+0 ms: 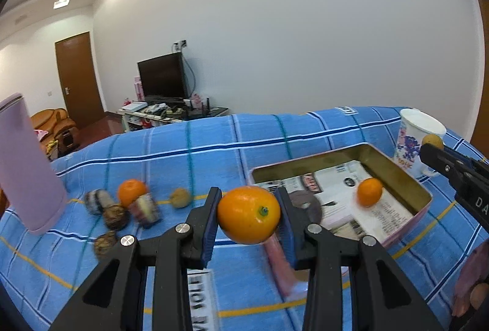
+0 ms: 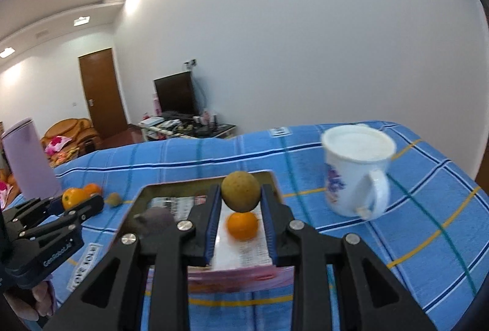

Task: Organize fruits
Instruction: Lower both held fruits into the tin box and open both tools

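Blue checked worktop (image 1: 214, 141) under my tongs: left tongs (image 1: 249, 216) clamp an orange (image 1: 248, 214) beside the tin (image 1: 397, 175); right tongs (image 2: 240, 193) clamp a brownish fruit (image 2: 240, 191) above the tin's orange (image 2: 242, 224).

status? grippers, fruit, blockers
Left gripper shut on orange. Right gripper shut on brown fruit, over tin. Nothing blocking.
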{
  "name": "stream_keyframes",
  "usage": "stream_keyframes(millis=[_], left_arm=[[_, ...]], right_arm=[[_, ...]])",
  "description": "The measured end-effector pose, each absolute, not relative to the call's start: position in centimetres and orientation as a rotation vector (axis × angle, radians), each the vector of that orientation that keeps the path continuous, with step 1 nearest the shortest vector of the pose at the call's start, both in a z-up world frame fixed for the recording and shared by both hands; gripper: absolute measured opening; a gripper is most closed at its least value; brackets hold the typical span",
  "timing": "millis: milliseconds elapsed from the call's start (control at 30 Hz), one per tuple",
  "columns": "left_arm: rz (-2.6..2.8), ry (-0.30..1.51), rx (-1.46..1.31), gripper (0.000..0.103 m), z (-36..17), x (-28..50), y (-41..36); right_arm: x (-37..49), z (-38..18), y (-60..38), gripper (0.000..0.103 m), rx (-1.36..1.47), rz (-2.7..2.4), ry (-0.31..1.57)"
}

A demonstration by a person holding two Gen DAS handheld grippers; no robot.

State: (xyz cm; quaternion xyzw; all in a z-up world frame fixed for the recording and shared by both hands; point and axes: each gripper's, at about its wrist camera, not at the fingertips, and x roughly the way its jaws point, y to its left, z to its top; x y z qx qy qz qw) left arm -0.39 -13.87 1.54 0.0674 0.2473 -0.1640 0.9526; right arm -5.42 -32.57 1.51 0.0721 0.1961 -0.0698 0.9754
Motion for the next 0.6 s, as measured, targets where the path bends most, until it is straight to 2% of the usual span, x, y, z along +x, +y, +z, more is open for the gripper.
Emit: stream_keyframes(millis=[333,600], left_arm=[[-0.424,0.554,0.143,0.038,0.1,0.0,-19.4],[-0.423,0.552,0.198,0.038,-0.4,0.0,-20.7]], right_arm=[[-3.1,0.6,-34.5,0.029,0.135,-0.166,0.47],[-2.0,-1.0,-33.1,0.029,0.112,-0.117,0.575]])
